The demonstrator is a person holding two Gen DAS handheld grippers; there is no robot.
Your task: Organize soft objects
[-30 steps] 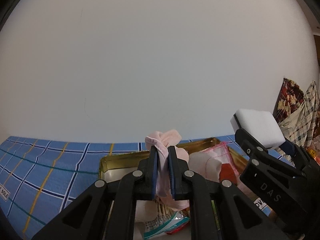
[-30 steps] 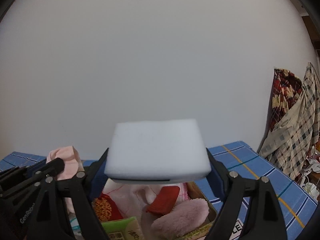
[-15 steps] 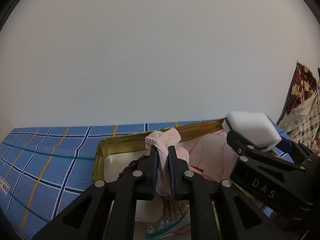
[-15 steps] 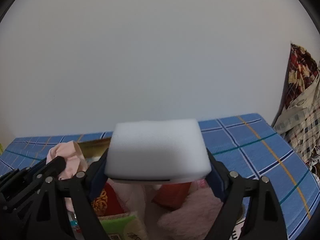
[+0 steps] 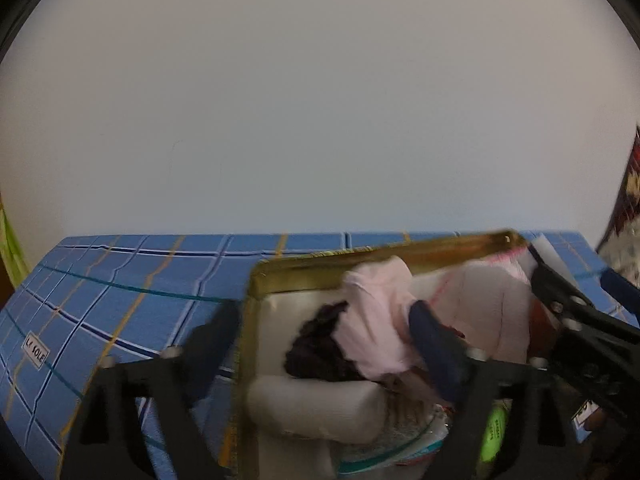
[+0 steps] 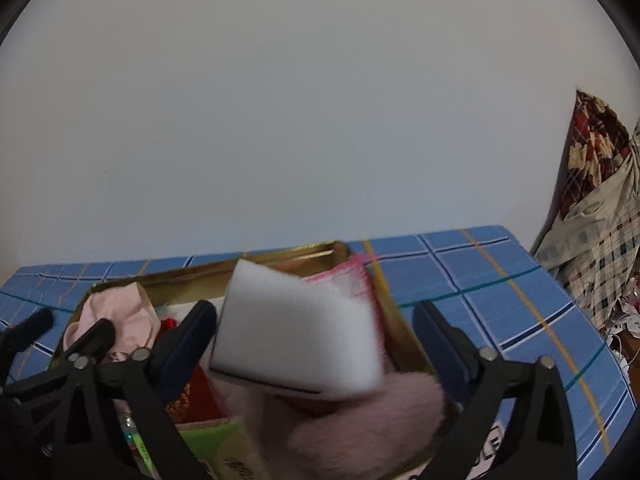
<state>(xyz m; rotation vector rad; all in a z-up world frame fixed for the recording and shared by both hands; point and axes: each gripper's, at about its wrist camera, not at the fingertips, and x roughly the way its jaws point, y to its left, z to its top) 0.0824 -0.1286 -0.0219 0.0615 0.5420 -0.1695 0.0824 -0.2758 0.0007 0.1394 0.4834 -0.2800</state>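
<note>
Both grippers have let go since a moment ago, when each was pinching something. Now the white sponge (image 6: 296,336) sits tilted between the wide-open fingers of the right gripper (image 6: 316,344), and neither finger is seen touching it. It is over the gold tin (image 6: 192,278), just above a fluffy pink thing (image 6: 360,420). Whether the sponge rests on that or is in the air, I cannot tell.

The pink sock (image 5: 376,320) lies loose in the tin (image 5: 304,276). The left gripper (image 5: 320,350) is spread wide open too. Its left finger (image 5: 212,344) is outside the tin, over the blue cloth, and its right finger (image 5: 436,352) is right by the sock. The sock lies on a dark bundle (image 5: 320,348), with a cream roll (image 5: 316,408) in front of that.

More soft stuff fills the tin: a pale cloth with a pink edge (image 6: 352,280), something red (image 6: 200,392), and a green packet (image 6: 216,440) near the front.

The tin sits on a blue checked cloth (image 6: 480,280) with yellow and dark lines. It has a small white label (image 5: 36,350) on it. A plain white wall (image 6: 320,100) is behind. Flowery and checked fabrics (image 6: 600,184) hang on the right.
</note>
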